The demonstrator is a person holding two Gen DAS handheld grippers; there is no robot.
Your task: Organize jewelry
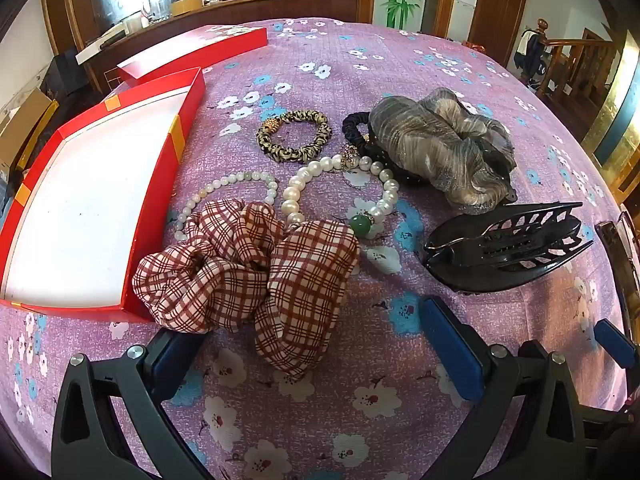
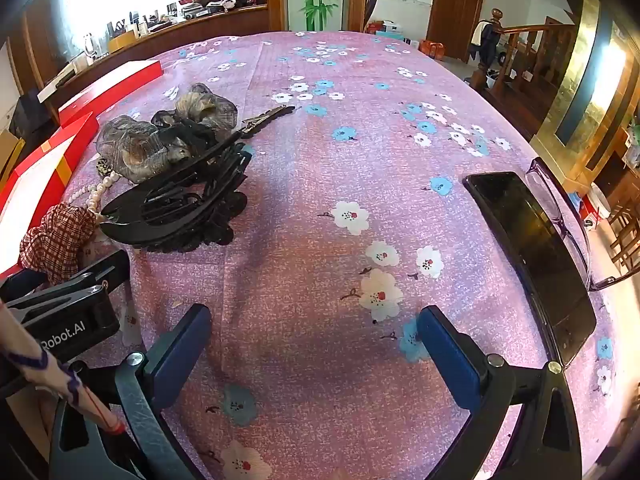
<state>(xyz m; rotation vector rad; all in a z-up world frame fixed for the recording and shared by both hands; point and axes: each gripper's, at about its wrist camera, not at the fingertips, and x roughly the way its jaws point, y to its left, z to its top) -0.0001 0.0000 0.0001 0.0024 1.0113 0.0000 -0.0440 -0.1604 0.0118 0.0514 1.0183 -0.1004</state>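
Nearest: my left gripper (image 1: 312, 344) and right gripper (image 2: 316, 344), both spread wide with nothing between the pads, over the floral tablecloth (image 2: 328, 168). Next out: plaid scrunchie (image 1: 248, 276) touching the open red box (image 1: 176, 136) at left, black claw clip (image 1: 508, 248) to the right. Farther: two pearl bracelets (image 1: 344, 184), leopard-print hair tie (image 1: 294, 136), grey scrunchie (image 1: 440, 152); box lid (image 1: 192, 52) farthest left; phone (image 2: 532, 256) and glasses (image 2: 560, 216) well apart at right.
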